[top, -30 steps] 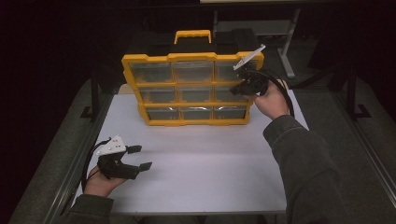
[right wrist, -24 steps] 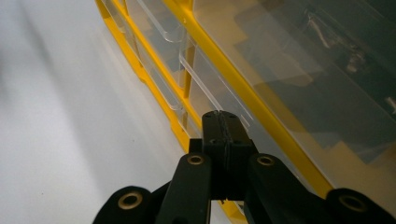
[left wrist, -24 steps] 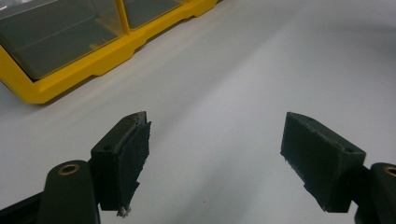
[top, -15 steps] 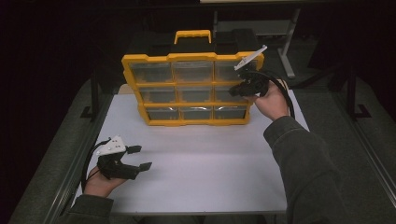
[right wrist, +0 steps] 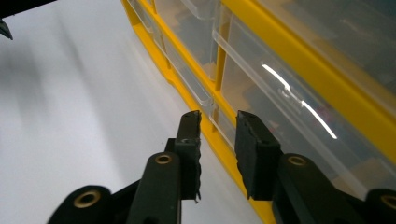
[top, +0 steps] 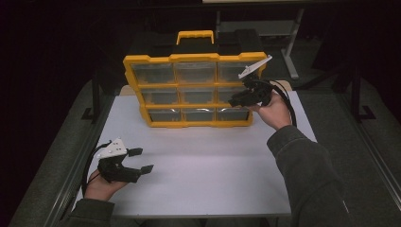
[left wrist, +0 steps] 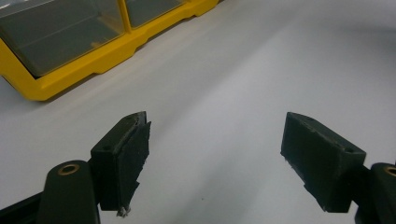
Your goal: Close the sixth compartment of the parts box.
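One yellow plastic organiser case (top: 195, 90) with a black back, standing upright on one white table (top: 213, 161). Nine clear-fronted drawers (top: 195, 72) in its face, three rows of three. One yellow carry handle (top: 195, 36) on top. Two black two-jaw grippers: left gripper (top: 141, 161), right gripper (top: 235, 100). Perhaps one grey metal frame (top: 283, 28) behind, too dark to count properly.

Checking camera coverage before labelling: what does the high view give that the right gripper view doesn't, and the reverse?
High view: the whole yellow organizer standing on the white table, its top handle, the left gripper open at the table's near side, and the sleeve behind the right gripper.
Right gripper view: up close, its jaws stand slightly apart, having just been opening, with nothing pinched between them, right at a clear drawer front. The drawer's contents are too blurred to tell.
Both: organizer, table, right gripper.
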A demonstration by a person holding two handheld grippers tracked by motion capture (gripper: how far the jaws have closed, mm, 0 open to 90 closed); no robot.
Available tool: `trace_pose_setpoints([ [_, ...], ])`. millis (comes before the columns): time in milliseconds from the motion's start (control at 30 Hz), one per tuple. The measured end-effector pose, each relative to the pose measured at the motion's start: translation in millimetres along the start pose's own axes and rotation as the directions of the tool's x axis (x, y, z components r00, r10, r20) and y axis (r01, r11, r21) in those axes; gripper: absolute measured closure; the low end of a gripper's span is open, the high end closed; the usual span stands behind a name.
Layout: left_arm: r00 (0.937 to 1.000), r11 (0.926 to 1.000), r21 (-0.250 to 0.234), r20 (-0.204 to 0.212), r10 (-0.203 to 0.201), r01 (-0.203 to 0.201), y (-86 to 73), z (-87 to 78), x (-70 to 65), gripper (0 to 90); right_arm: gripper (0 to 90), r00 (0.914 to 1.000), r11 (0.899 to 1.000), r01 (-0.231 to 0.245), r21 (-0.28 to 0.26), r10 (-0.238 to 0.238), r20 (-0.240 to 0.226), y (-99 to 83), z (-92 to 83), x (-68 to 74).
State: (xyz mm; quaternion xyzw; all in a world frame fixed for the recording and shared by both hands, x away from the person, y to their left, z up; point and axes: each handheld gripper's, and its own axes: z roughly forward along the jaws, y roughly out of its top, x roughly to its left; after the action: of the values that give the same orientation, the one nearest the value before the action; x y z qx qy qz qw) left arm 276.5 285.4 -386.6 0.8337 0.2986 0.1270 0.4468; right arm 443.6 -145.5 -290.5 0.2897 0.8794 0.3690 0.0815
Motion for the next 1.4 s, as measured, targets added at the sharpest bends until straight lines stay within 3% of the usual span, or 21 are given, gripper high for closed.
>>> trace_pose_setpoints([
  [433,1.0,1.0,0.001,-0.001,-0.007,0.007,0.6,0.3,-0.5,23.1,57.1,0.9985,0.998,-0.053,-0.043,0.052,-0.015,-19.9,-1.3,-1.0],
  [833,1.0,0.9999,0.008,0.001,-0.008,0.008,0.6,2.0,-1.0,23.0,51.3,0.998,0.996,-0.057,-0.072,0.055,-0.029,-38.7,-1.4,2.1],
  [1400,0.9999,0.9998,0.01,0.004,-0.015,0.015,0.0,4.2,-2.0,22.6,40.8,0.994,0.991,-0.103,-0.09,0.099,-0.046,-68.6,-2.0,4.9],
])
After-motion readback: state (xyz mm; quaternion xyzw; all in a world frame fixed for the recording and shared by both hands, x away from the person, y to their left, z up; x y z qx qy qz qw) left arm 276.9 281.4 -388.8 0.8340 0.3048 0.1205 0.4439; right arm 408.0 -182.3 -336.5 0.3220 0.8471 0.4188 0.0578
